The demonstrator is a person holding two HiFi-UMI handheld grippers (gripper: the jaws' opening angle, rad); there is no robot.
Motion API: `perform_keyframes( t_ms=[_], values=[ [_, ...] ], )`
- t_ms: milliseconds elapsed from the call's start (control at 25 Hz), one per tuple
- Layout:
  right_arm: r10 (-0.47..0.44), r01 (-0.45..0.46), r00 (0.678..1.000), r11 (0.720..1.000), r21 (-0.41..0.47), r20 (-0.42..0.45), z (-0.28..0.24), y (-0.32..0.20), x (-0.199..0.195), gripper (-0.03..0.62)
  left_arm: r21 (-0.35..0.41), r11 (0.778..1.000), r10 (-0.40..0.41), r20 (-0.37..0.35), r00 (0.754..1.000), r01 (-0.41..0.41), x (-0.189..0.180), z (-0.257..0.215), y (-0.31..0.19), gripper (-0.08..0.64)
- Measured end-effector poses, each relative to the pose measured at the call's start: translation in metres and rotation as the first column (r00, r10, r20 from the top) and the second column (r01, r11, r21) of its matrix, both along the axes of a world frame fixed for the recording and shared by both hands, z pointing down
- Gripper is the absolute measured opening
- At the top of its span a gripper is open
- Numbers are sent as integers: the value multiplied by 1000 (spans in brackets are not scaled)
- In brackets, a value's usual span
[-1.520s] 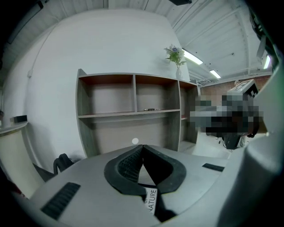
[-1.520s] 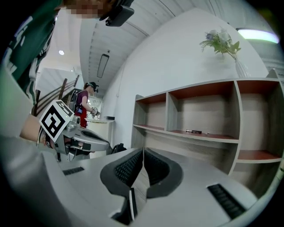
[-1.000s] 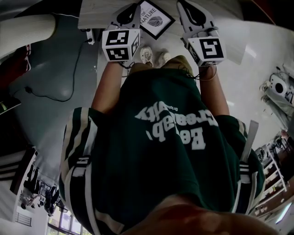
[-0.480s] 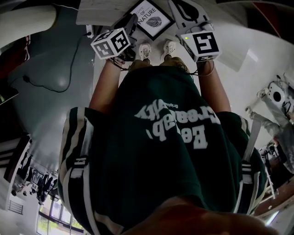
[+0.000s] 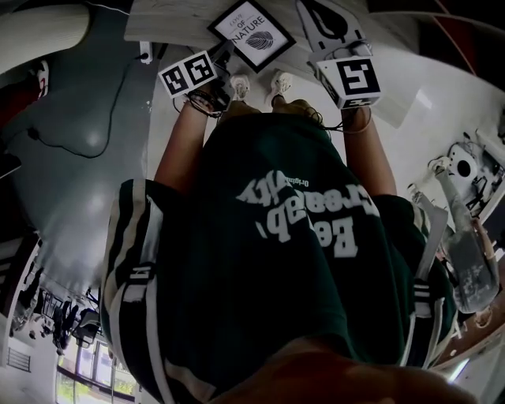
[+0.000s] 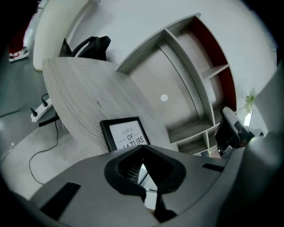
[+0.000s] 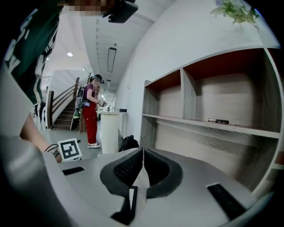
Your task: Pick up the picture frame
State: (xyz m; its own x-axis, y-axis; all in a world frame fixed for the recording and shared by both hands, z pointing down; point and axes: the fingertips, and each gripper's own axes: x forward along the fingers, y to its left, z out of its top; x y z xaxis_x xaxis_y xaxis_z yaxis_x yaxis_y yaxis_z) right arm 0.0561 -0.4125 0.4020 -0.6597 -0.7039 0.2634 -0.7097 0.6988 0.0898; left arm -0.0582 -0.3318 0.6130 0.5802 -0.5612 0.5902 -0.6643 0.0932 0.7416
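A black picture frame (image 5: 251, 33) with a white "LOVE OF NATURE" print lies flat on the pale wood table (image 5: 158, 22), close to its near edge. My left gripper (image 5: 225, 52) hangs low with its tip at the frame's near left edge, jaws shut, nothing between them. In the left gripper view the frame (image 6: 126, 135) lies straight ahead of the left gripper (image 6: 143, 148), its lower part hidden behind the jaws. My right gripper (image 5: 319, 20) is held higher, to the right of the frame, and is shut and empty. The right gripper (image 7: 143, 150) faces the shelves.
A wood shelving unit (image 6: 195, 88) stands behind the table, also seen in the right gripper view (image 7: 213, 111). A black bag (image 6: 91, 44) sits beyond the table. A power strip (image 6: 40, 113) with its cable lies on the floor. A person in red trousers (image 7: 90, 115) stands far off.
My left gripper has dropped and rolled, its marker cube now tilted, and its tip has come down beside the frame. The right gripper has barely shifted.
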Motion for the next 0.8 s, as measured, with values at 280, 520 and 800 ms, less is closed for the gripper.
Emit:
perform_keyframes(
  t_ms=[280, 520, 800],
  values=[
    [-43, 44, 997, 999, 15, -65, 5, 40, -5, 34, -113, 993, -29, -96, 995, 18, -1, 42, 46, 26],
    [-54, 54, 995, 999, -1, -84, 7, 44, -4, 34, -184, 983, -47, -189, 981, 12, 12, 72, 57, 92],
    [-39, 40, 997, 999, 17, -59, 2, 45, -5, 34, -195, 981, -76, -282, 956, 20, 25, 74, 52, 83]
  ],
)
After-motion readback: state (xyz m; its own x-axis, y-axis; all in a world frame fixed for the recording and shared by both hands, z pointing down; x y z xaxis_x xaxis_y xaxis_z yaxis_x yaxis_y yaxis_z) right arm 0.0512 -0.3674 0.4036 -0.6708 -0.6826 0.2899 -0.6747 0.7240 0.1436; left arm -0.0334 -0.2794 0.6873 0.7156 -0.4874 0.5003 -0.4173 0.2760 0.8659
